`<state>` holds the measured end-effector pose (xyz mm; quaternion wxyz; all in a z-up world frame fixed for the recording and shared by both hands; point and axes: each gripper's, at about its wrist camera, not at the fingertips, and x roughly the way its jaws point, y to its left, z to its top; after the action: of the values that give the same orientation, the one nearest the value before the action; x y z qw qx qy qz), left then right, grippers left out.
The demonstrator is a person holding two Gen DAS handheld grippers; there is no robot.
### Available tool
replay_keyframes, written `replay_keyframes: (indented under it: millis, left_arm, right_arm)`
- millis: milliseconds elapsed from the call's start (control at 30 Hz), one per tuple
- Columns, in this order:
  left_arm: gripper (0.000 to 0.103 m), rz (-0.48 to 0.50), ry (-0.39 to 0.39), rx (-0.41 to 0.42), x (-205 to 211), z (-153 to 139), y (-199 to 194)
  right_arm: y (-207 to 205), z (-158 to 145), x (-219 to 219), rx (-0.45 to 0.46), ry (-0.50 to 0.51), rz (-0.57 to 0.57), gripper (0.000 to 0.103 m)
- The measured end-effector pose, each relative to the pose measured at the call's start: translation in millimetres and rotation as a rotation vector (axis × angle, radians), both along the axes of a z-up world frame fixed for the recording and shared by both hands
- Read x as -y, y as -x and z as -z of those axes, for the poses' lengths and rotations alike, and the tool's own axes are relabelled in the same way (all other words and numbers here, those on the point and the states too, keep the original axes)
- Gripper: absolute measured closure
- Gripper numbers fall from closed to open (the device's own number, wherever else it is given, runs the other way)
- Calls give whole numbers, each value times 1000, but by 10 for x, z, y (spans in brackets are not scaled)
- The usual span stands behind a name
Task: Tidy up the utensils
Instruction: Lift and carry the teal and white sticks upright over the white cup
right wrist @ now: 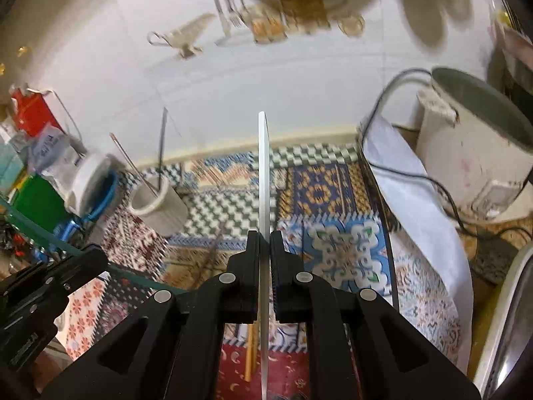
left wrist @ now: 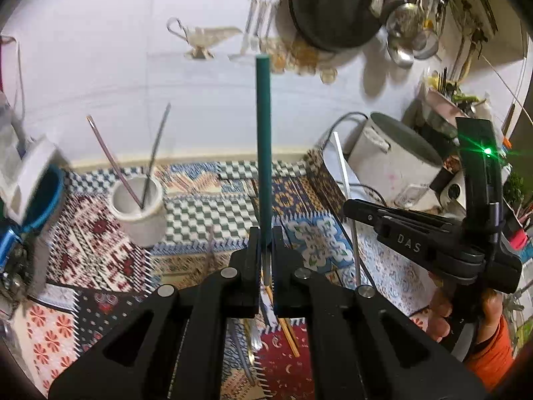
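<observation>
In the left wrist view, the left gripper [left wrist: 265, 243] is closed on a green-handled utensil [left wrist: 264, 126], which is held upright between the jaws, its handle rising straight ahead of them. Ahead and to the left, a white cylindrical holder [left wrist: 138, 210] is seen standing on a patterned patchwork mat [left wrist: 206, 200]; two thin utensils [left wrist: 133, 166] are leaning inside it. To the right, the right gripper [left wrist: 353, 208] is seen with a white-handled utensil [left wrist: 343, 166] clamped in it. Beyond that gripper, a white rice cooker [left wrist: 389, 160] stands open; its contents cannot be made out.

In the right wrist view, the right gripper [right wrist: 265, 243] is closed on the white-handled utensil [right wrist: 263, 173], held edge-on and pointing forward. The white holder [right wrist: 156, 205] is seen ahead to the left with the two thin utensils [right wrist: 150, 160] in it. The left gripper [right wrist: 83, 260] is at the lower left. Beneath the jaws, a wooden chopstick [right wrist: 250, 350] lies on the mat [right wrist: 316, 193]. The rice cooker [right wrist: 473, 153] stands far right.
</observation>
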<state>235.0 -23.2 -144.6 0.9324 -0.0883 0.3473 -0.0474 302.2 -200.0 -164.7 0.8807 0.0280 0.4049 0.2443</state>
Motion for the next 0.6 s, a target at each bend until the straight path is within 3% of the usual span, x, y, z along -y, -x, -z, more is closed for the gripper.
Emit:
replay_keyframes:
  millis: [300,600]
  left_arm:
    - [99,-101,-12,99,-340,-405,77]
    - [99,-205,-21,158,-729,-627,44]
  right_arm:
    - [-34,-463,-371,122,-56,-85,97]
    - [-166,-793,-860,212,-112,-192,97]
